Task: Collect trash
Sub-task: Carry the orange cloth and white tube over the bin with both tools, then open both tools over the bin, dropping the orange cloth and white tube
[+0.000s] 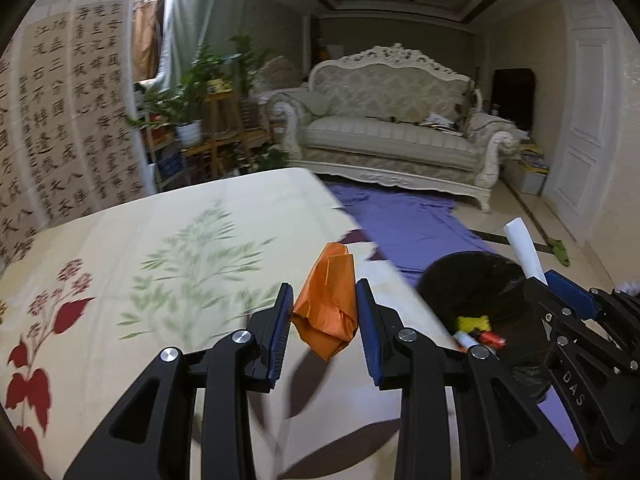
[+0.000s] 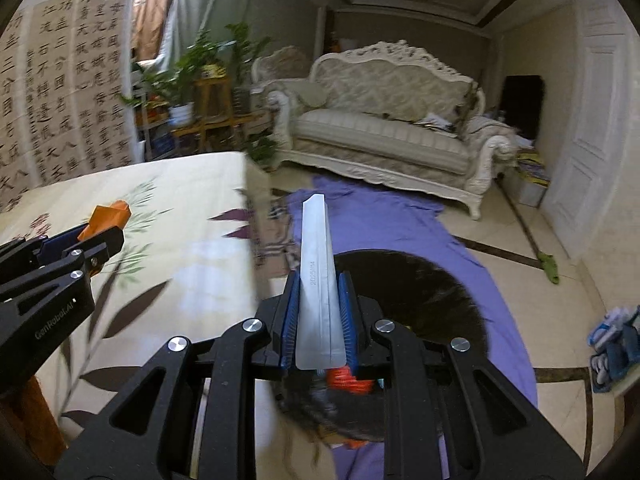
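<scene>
A cream tabletop (image 1: pixel 168 248) printed with leaves and red flowers is filling the lower left of both views. Past its far edge a purple cloth (image 1: pixel 404 224) is lying on the tiled floor, with a carved pale sofa (image 1: pixel 384 120) at twelve o'clock and potted plants (image 1: pixel 192 92) at ten o'clock. A bin lined with a black bag (image 2: pixel 420 292) is sitting on the purple cloth just beside the tabletop's right edge, already holding yellow and red scraps (image 1: pixel 478 330).

Both grippers are pointing forward and tilting downward, side by side. The left gripper (image 1: pixel 324 316) is hanging over the tabletop's right part, its blue fingers (image 1: pixel 280 320) pressing on a crumpled orange paper (image 1: pixel 330 300) that is sticking up toward twelve o'clock. The right gripper (image 2: pixel 319 312) is hovering above the bin's near rim, at three o'clock from the left one, its fingers (image 2: pixel 346 312) nearly together and clamping a flat white tube (image 2: pixel 318 280) whose far end is pointing at twelve o'clock.
</scene>
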`<state>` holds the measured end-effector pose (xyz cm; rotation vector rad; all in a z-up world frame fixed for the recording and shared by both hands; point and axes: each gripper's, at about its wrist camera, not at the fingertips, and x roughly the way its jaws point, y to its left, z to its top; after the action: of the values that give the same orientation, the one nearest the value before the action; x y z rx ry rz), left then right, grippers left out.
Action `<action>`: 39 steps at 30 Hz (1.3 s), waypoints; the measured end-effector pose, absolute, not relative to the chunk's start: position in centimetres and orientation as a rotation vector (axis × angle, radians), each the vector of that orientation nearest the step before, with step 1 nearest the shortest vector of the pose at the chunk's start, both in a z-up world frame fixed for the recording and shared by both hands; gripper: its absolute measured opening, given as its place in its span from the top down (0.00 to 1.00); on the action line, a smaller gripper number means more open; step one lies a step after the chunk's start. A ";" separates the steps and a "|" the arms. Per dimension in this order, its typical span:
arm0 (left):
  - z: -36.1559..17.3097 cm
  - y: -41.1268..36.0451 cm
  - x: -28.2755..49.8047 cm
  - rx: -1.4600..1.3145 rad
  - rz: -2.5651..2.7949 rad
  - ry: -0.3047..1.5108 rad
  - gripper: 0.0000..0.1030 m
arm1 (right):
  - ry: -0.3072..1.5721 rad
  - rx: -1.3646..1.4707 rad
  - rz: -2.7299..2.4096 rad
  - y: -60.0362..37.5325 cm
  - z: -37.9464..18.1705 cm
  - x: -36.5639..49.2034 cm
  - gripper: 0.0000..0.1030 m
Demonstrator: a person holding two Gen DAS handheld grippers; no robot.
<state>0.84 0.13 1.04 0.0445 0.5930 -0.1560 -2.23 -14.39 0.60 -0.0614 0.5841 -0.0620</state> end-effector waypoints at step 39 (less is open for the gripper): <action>-1.8 -12.1 6.6 0.159 -0.211 0.645 0.26 | 0.634 0.079 -0.246 -26.2 -3.9 2.2 0.66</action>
<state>6.63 -12.07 -1.79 0.1593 0.6455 -0.2105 2.25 -26.24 -3.91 0.0787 0.6343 -0.2461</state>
